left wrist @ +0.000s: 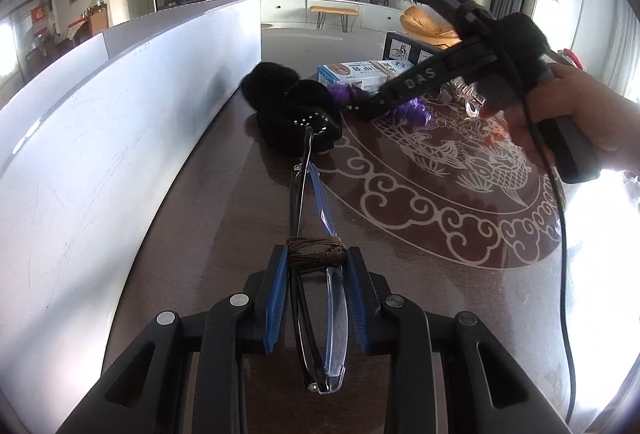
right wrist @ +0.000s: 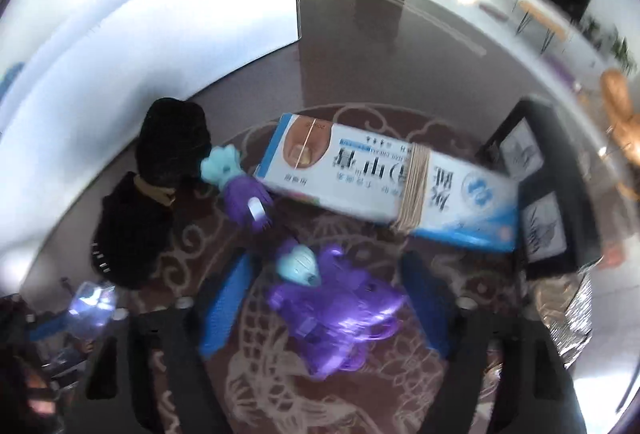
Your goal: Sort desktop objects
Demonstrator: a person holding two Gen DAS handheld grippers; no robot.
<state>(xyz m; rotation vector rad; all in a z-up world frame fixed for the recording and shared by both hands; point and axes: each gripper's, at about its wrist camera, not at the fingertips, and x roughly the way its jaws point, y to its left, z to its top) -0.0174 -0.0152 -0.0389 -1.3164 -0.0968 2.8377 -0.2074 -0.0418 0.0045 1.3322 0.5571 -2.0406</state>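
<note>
My left gripper is shut on two pairs of glasses bound with brown cord, their arms reaching toward black furry gloves. My right gripper is open, its blue pads either side of a purple and teal plush toy on the table. A second purple and teal toy lies by the black gloves. The right gripper and hand show in the left wrist view, over the purple toy.
A white and blue box bound with string lies behind the toy. A black box stands at the right. A white partition runs along the left. The dark table has a pale dragon pattern.
</note>
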